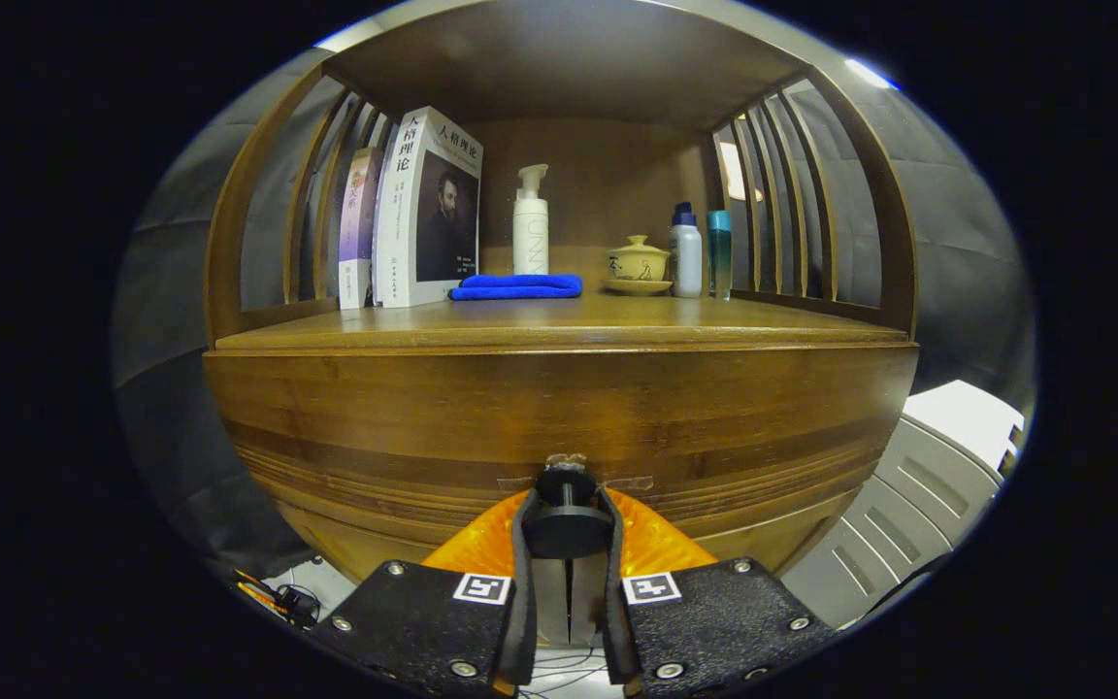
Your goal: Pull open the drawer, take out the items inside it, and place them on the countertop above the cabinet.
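A wooden cabinet stands right in front of me, its drawer front (pixel 559 417) closed flush under the countertop (pixel 559 325). A black round knob (pixel 567 529) on a short stem sticks out of the drawer front. My gripper (pixel 567 515) has its two orange fingers (pixel 481 539) on either side of the knob, black pads pressing against its disc, so it is shut on the knob. The drawer's inside is hidden.
On the countertop stand two books (pixel 423 209) at the left, a white pump bottle (pixel 530 228), a folded blue cloth (pixel 517 286), a lidded tea cup on a saucer (pixel 637 264) and two small bottles (pixel 700 252). Grey plastic bins (pixel 918 495) sit right of the cabinet.
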The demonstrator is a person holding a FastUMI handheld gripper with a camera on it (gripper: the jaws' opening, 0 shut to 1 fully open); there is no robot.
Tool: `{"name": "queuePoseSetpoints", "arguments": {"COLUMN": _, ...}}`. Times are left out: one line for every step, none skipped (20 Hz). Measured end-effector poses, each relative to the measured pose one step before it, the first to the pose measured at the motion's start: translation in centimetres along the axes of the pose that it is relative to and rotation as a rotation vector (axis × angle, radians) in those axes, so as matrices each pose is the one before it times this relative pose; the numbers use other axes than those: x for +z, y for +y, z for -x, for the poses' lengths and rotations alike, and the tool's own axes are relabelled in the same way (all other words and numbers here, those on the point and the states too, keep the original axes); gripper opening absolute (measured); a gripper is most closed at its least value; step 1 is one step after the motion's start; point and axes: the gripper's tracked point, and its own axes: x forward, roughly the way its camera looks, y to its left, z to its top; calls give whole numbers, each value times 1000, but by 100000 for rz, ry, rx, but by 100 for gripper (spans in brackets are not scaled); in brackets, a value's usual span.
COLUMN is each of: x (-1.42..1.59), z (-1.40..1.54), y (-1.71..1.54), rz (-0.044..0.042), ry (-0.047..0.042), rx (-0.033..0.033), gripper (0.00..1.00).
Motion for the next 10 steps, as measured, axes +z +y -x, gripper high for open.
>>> {"name": "queuePoseSetpoints", "arguments": {"x": -29, "z": 148, "y": 31, "rz": -1108, "ry": 345, "rx": 323, "gripper": 28}}
{"name": "queuePoseSetpoints", "arguments": {"x": -43, "z": 192, "y": -58, "rz": -228, "ry": 33, "rx": 211, "gripper": 28}}
{"name": "queuePoseSetpoints", "arguments": {"x": -20, "z": 334, "y": -21, "rz": 310, "ry": -116, "rx": 10, "gripper": 28}}
{"name": "queuePoseSetpoints", "arguments": {"x": -173, "z": 611, "y": -36, "rz": 660, "ry": -288, "rx": 53, "gripper": 28}}
{"name": "queuePoseSetpoints", "arguments": {"x": -60, "z": 576, "y": -91, "rz": 690, "ry": -428, "rx": -215, "gripper": 28}}
{"name": "queuePoseSetpoints", "arguments": {"x": -210, "z": 650, "y": -79, "rz": 340, "ry": -412, "rx": -405, "gripper": 28}}
{"name": "queuePoseSetpoints", "arguments": {"x": -101, "z": 778, "y": -78, "rz": 174, "ry": -63, "rx": -238, "gripper": 28}}
{"name": "queuePoseSetpoints", "arguments": {"x": -212, "z": 861, "y": -77, "rz": -166, "ry": 213, "rx": -228, "gripper": 28}}
{"name": "queuePoseSetpoints", "arguments": {"x": -212, "z": 883, "y": -59, "rz": 25, "ry": 364, "rx": -44, "gripper": 28}}
{"name": "queuePoseSetpoints", "arguments": {"x": -188, "z": 926, "y": -57, "rz": 256, "ry": 302, "rx": 172, "gripper": 28}}
